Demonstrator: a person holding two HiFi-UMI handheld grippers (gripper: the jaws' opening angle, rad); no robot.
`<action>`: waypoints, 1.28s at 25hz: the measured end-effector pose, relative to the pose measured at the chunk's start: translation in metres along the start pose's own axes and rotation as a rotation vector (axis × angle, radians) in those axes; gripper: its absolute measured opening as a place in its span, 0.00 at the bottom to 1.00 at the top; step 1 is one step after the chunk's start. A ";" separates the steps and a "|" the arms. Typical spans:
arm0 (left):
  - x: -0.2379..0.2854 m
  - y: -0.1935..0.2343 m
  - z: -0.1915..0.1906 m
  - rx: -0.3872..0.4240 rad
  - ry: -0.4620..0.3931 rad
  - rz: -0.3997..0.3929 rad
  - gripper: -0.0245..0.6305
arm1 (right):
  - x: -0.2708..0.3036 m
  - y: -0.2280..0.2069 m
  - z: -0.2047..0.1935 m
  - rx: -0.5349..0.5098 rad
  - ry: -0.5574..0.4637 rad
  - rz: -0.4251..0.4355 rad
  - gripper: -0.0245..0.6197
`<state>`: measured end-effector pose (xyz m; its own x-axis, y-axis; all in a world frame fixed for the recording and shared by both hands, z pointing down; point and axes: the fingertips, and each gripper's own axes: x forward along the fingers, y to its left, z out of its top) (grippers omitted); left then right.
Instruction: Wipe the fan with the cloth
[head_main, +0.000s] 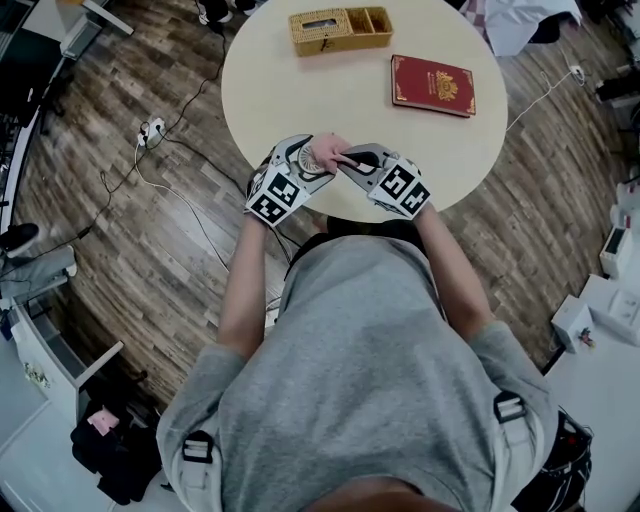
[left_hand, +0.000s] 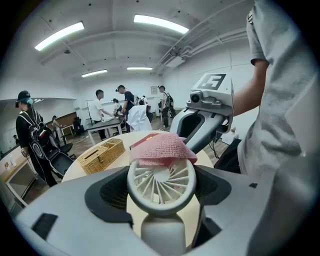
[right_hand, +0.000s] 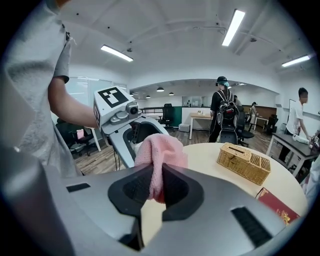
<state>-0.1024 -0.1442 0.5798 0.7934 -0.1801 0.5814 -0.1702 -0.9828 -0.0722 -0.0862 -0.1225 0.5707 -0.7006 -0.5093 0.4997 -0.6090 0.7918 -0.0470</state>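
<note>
A small white hand fan (left_hand: 161, 186) with a round ribbed grille is clamped between the jaws of my left gripper (left_hand: 161, 192). A pink knitted cloth (left_hand: 162, 149) lies over the top rim of the fan. My right gripper (right_hand: 154, 187) is shut on that pink cloth (right_hand: 159, 159) and presses it onto the fan. In the head view both grippers meet over the near edge of the round table (head_main: 340, 110), the left gripper (head_main: 318, 165) at left, the right gripper (head_main: 350, 162) at right, with the cloth (head_main: 328, 153) between them. The cloth hides the fan there.
A wicker tissue box (head_main: 340, 30) stands at the table's far side, and a red book (head_main: 432, 85) lies to its right. Cables and a power strip (head_main: 150, 130) run over the wooden floor at left. Several people and desks fill the room behind.
</note>
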 end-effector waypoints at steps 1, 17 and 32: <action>-0.001 -0.004 0.001 0.004 -0.001 -0.006 0.62 | -0.001 -0.002 0.000 -0.002 -0.002 -0.006 0.10; 0.010 -0.063 0.019 0.133 0.029 -0.098 0.62 | -0.013 -0.015 0.010 -0.055 -0.009 0.057 0.10; 0.024 -0.034 0.045 0.002 0.048 0.119 0.62 | -0.057 -0.008 -0.012 -0.109 -0.009 0.212 0.10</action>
<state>-0.0515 -0.1169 0.5597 0.7386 -0.2937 0.6068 -0.2608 -0.9545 -0.1446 -0.0369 -0.0957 0.5533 -0.8121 -0.3302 0.4812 -0.4044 0.9129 -0.0561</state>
